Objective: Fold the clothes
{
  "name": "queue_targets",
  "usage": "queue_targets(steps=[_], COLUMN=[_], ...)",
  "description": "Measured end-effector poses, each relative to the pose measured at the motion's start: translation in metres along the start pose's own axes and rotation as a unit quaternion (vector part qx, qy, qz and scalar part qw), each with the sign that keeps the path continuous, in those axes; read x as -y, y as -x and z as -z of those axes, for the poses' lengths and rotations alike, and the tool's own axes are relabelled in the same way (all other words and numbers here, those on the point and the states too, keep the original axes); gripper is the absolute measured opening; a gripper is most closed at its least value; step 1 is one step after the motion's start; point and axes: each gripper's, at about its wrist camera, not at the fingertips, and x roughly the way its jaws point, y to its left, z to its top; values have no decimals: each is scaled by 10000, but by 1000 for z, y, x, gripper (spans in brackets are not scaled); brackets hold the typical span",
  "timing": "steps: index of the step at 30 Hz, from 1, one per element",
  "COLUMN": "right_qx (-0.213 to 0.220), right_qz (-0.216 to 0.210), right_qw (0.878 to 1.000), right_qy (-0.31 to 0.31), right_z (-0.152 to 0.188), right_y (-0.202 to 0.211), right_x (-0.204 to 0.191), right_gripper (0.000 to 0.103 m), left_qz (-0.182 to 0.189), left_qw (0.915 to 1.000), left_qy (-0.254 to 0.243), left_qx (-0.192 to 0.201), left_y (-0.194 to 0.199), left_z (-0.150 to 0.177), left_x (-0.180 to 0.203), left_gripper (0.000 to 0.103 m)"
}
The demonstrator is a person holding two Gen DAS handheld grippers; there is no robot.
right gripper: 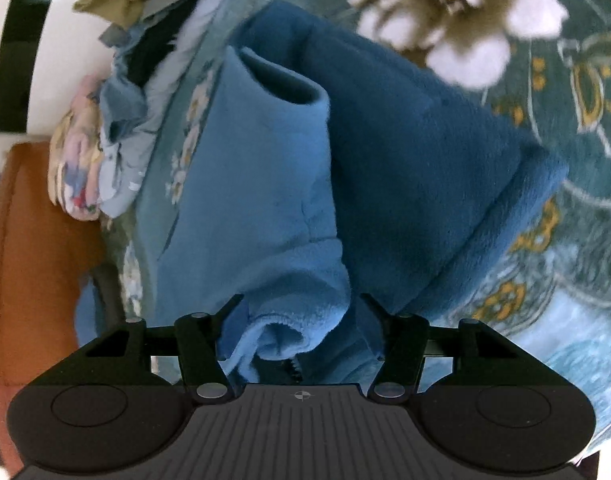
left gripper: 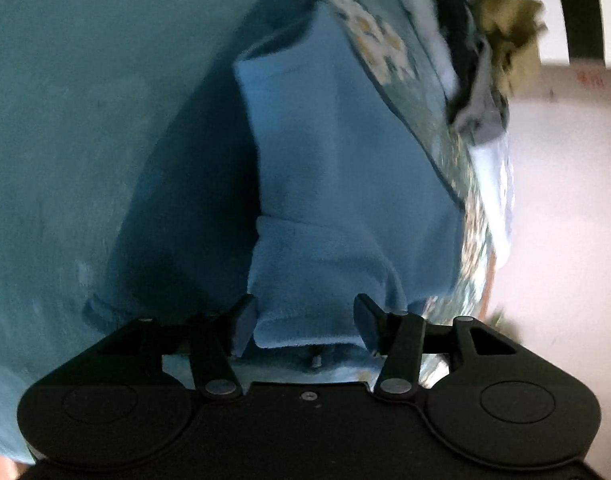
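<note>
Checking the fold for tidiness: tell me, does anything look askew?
Yes: the blue fleece garment is bunched between the right tool, one cuff gaping open, not flat on the floral bedspread.

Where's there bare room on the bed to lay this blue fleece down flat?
Free: the floral bedspread on the far side of the blue fleece from the clothes pile, in the right wrist view. Crowded: the clothes pile along the bed's edge.

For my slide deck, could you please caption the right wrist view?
Right gripper open around a bunched edge of the blue fleece garment on a floral bedspread.
</note>
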Motion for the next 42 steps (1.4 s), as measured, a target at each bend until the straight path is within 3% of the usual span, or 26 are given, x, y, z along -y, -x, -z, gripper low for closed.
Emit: queue_targets(steps=[5, 9, 17, 23, 35, 38, 42], right_qx=[-192, -259, -521, -796, -1038, -877, -611], right_qz=[-318, -403, -318, -425, -505, -432, -427], right_qw=[9982, 9966, 9961, 9936, 9904, 9946, 9964], right_qy=[-475, -677, -631, -677, -760, -348, 393], right_z=[-8, -12, -22, -23, -26, -27, -33], right_y=[-10, -15, -19, -22, -30, -23, -5], right_x=[17, 24, 25, 25, 25, 13, -10], right_gripper=[57, 43, 32, 32, 32, 16, 12], left_qz=[60, 275, 756, 583, 436, 217, 107], left_qw=[9990, 9963, 9828, 9895, 9883, 9909, 9952], left_qy=[428, 814, 1651, 1212, 1281, 1092, 550], left_qx=[-79, 45, 337, 524, 705, 761, 802], left_y=[-8, -11, -17, -15, -16, -14, -9], left_z=[3, 9, 22, 26, 26, 26, 29], left_x=[-10, -20, -38, -20, -14, -7, 11], left_gripper=[55, 55, 61, 53, 37, 22, 16])
